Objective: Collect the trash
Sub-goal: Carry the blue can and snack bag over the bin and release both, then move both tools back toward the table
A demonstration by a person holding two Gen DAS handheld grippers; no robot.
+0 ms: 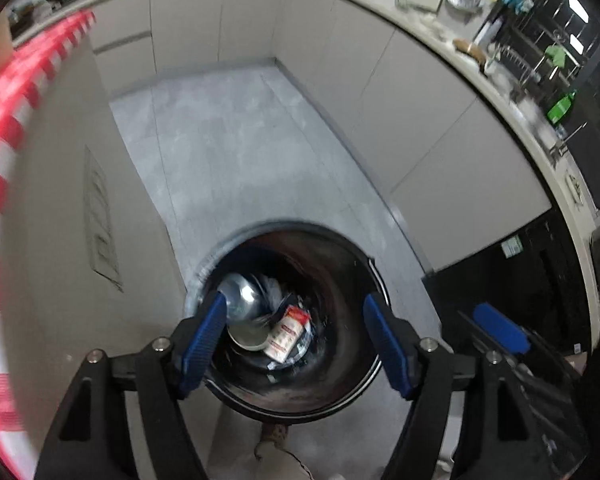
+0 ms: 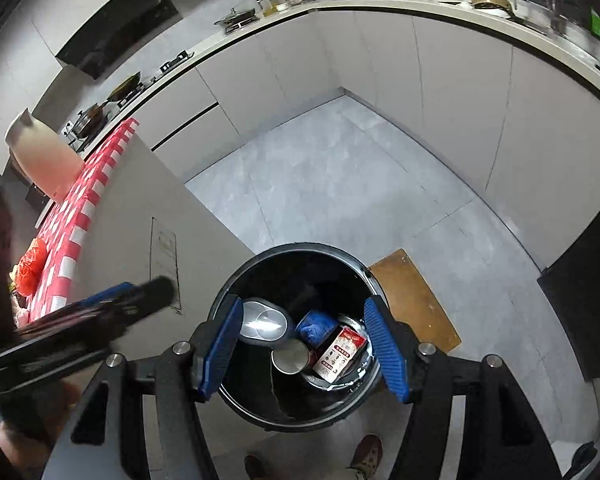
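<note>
**Both grippers parked over the trash bin, nothing in either one**

Kitchen scene: grey tile floor, pale cabinet fronts wrapping around in an L, and a counter crowded with pans, bottles and utensils. Off to the side sits a red-and-white checkered tablecloth with a white kettle standing on it and something orange in a bag near the edge.

On the floor is the round black trash bin, open at the top. Just beside it lies a brown wooden board, flat on the tiles.

Inside the bin, from the right wrist view: a shiny silver lid-looking piece, a metal can with its round end facing up, something blue and crumpled, and a red-and-white carton lying tilted against the rest. The left wrist view shows the same carton and the silver stuff, just blurrier.

The left gripper hangs over the bin mouth pointing steeply down, jaws about half spread, nothing between the blue pads. The right gripper is in the same spot from its own angle, jaws likewise partly apart and empty. Each gripper shows up as a dark blur at the edge of the other's camera.

A pair of shoes peeks in at the bottom, right in front of the bin.
</note>
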